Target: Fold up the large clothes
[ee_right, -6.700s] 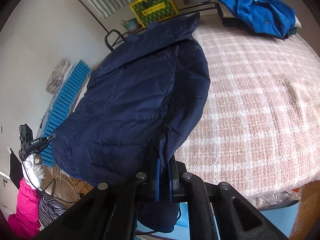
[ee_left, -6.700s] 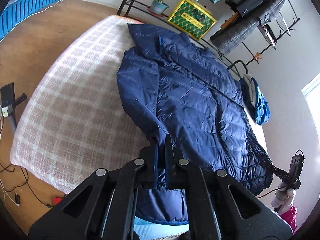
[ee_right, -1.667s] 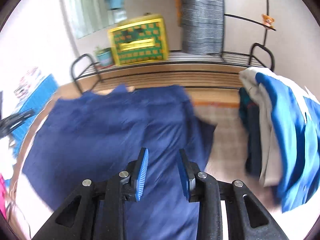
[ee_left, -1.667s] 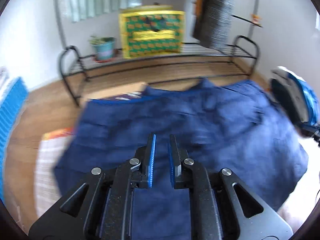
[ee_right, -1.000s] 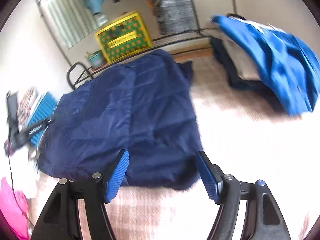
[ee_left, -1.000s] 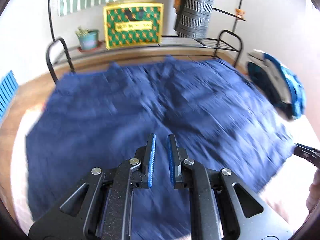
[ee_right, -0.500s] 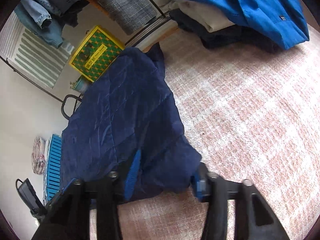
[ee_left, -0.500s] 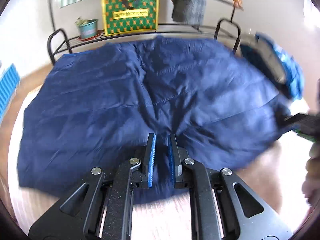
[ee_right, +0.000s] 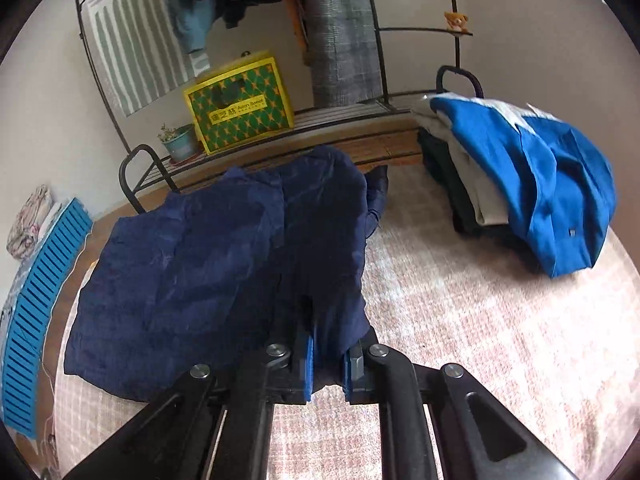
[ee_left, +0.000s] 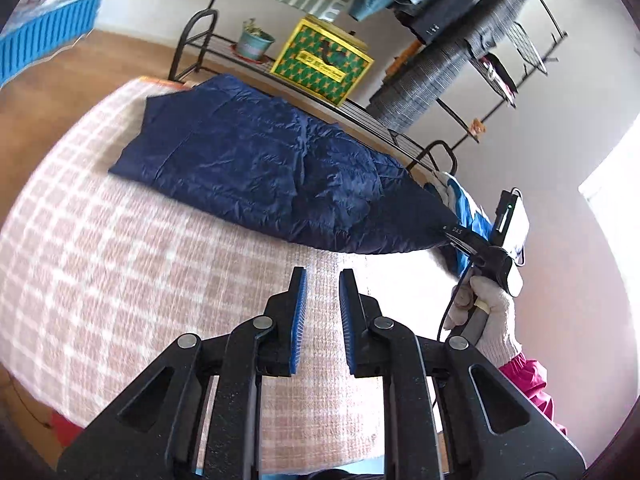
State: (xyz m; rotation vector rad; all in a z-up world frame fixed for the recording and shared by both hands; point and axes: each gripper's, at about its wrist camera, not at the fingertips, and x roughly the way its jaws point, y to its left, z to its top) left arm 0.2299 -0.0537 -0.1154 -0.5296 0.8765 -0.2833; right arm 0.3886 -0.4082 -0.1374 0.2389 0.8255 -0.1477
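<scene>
While the right tongs point(ee_right: 326, 356) close on the navy jacket's point(ee_right: 224, 264) corner at 6 o'clock, the left tongs point(ee_left: 322, 288) hang narrow, opening, empty above the bed point(ee_left: 120, 280).

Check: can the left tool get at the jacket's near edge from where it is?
Probably yes. The left tool is empty, its jaws opening over bare blanket, and nothing lies between it and the jacket edge ahead. The right tool pinches the far corner, clear of that path.
</scene>
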